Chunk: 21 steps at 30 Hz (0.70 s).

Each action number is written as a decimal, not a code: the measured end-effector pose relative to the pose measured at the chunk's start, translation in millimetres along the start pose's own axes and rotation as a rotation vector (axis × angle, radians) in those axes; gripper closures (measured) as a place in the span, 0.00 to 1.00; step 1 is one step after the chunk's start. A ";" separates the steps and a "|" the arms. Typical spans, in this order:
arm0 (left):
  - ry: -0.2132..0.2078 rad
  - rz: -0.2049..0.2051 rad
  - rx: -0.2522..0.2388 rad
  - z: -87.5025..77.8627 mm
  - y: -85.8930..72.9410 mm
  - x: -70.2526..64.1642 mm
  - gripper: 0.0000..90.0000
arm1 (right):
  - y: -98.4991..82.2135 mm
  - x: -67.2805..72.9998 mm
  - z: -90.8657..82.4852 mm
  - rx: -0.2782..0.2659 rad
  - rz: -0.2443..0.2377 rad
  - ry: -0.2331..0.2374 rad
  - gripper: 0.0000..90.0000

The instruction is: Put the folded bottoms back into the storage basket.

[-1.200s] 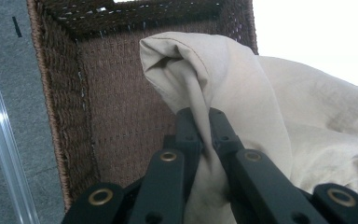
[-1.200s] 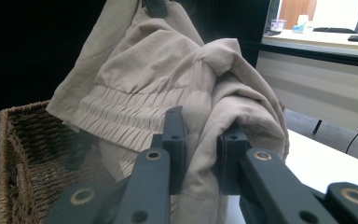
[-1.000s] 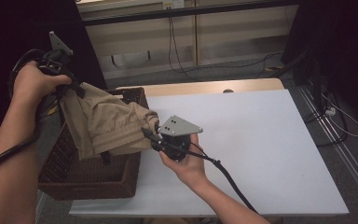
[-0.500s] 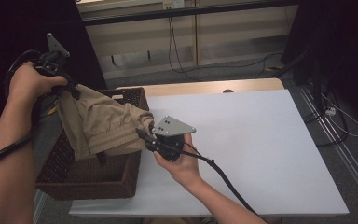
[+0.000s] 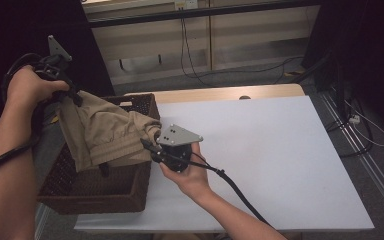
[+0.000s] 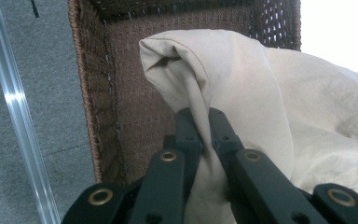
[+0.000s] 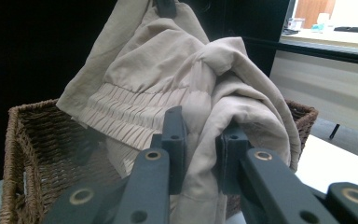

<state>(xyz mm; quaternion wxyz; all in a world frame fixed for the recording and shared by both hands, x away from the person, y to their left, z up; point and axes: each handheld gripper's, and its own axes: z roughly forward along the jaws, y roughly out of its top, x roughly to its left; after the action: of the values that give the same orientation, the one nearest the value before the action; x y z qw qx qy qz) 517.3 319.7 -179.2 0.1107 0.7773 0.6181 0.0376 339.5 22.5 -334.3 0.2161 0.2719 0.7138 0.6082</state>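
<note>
Tan cloth held up over the brown basket, at the left edge of the white table. Looks like shorts or pants w/ a stretchy band, can't tell for sure. Left gripper clamped on a top fold, up high by the basket's far left corner. Same pinch in the left gripper view: thin fold squeezed tight btwn the black jaws. Right gripper clamped on a thicker bunch at the cloth's right end, lower down, just past the basket's right wall. Same bunch in the right gripper view, jaws pressed on it from both sides. Bottom of cloth hangs inside the basket, maybe touching the weave.

Could go wrong, as a guess:
- Left pinch is thin, near an edge. Hard pull = cloth slips out, drops back in.
- Hanging part or dark tag could snag on the rough weave. Basket then tips or slides off the table edge.
- Pulling the 2 ends apart too fast = one side pops free.
- Right cable trails near the cloth, might catch.
</note>
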 end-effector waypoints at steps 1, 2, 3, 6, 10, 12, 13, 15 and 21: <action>0.002 0.006 -0.002 -0.1 0.0 0.2 0.95 | -0.3 0.6 0.8 0.003 0.003 0.003 0.86; 0.002 0.009 -0.006 -0.3 -0.1 0.5 0.95 | -0.7 1.1 1.8 0.007 0.001 0.007 0.86; 0.001 0.010 -0.008 0.0 -0.4 1.0 0.95 | -1.0 1.9 2.7 0.009 0.000 0.008 0.86; 0.004 0.010 -0.006 1.3 -0.9 3.4 0.95 | -1.9 3.7 4.7 0.009 0.000 0.011 0.86; 0.007 0.005 -0.008 4.3 -2.1 7.0 0.95 | -4.0 7.3 7.7 0.016 -0.006 0.017 0.85; 0.000 0.002 -0.010 5.5 -2.7 9.6 0.95 | -5.4 8.9 9.6 0.021 -0.014 0.020 0.85; -0.001 -0.002 -0.010 6.7 -3.2 10.5 0.95 | -5.9 9.6 10.3 0.027 -0.015 0.022 0.85; 0.001 -0.004 -0.010 9.6 -4.1 12.9 0.95 | -6.9 10.8 11.7 0.030 -0.012 0.027 0.85; -0.005 -0.014 -0.001 18.4 -6.5 21.0 0.95 | -11.8 14.6 17.4 0.049 -0.002 0.049 0.84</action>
<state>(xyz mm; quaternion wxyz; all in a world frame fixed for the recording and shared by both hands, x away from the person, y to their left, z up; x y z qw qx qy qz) 519.6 339.1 -200.2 0.1126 0.7730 0.6233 0.0353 338.1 43.7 -348.6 0.1925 0.2613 0.7340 0.5965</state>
